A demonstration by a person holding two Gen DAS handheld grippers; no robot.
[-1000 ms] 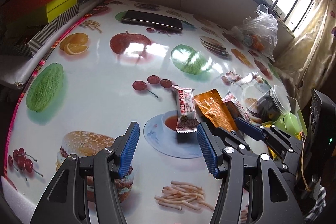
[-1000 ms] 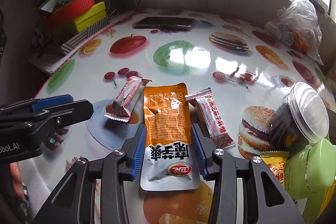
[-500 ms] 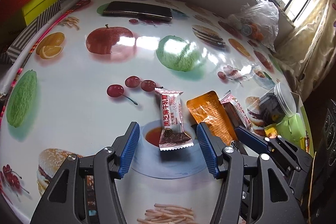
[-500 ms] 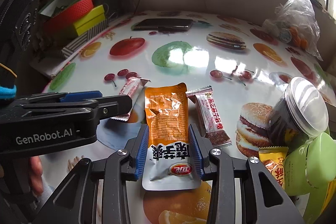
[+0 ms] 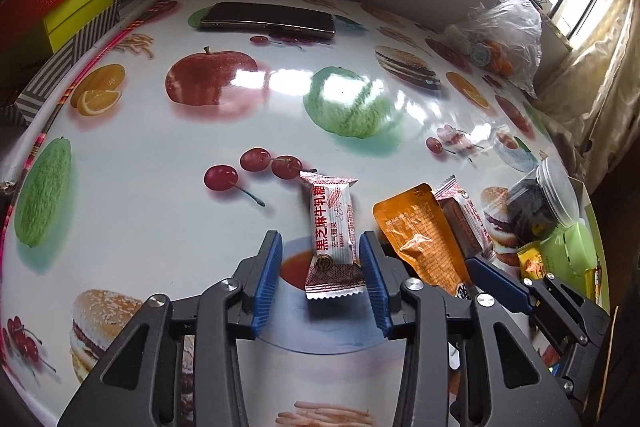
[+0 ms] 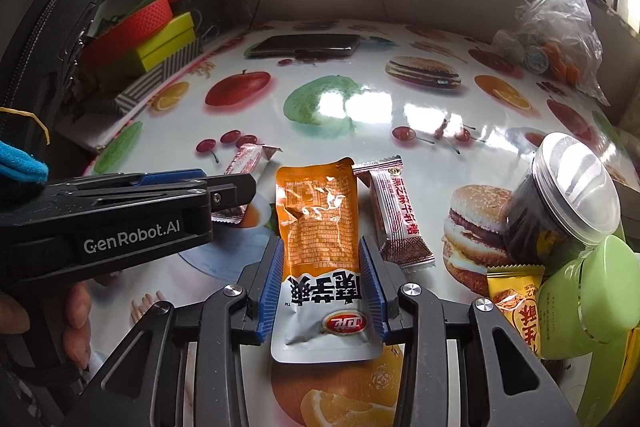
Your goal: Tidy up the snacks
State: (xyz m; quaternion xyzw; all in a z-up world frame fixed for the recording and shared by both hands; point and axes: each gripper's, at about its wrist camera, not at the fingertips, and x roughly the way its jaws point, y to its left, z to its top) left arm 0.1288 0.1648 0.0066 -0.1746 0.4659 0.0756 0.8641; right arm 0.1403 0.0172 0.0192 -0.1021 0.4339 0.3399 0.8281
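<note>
A red-and-white candy bar [image 5: 332,235] lies on the table between the blue pads of my left gripper [image 5: 320,269], whose jaws stand partly closed around it; its left pad is still apart from the wrapper. My right gripper [image 6: 320,277] is shut on an orange pouch [image 6: 318,227], pads pressing both sides. The pouch also shows in the left wrist view [image 5: 420,235]. A second candy bar [image 6: 398,217] lies right of the pouch. The left gripper's body [image 6: 120,223] reaches in from the left in the right wrist view.
A clear jar with dark contents [image 6: 560,195], a green container [image 6: 580,299] and a yellow snack packet [image 6: 516,303] sit at the right. A phone [image 5: 268,21] lies at the far side. Stacked boxes [image 5: 60,7] stand at the left, a plastic bag [image 5: 500,35] at the far right.
My left gripper has moved forward over the candy bar and its jaws have narrowed around it. My right gripper stays shut on the orange pouch.
</note>
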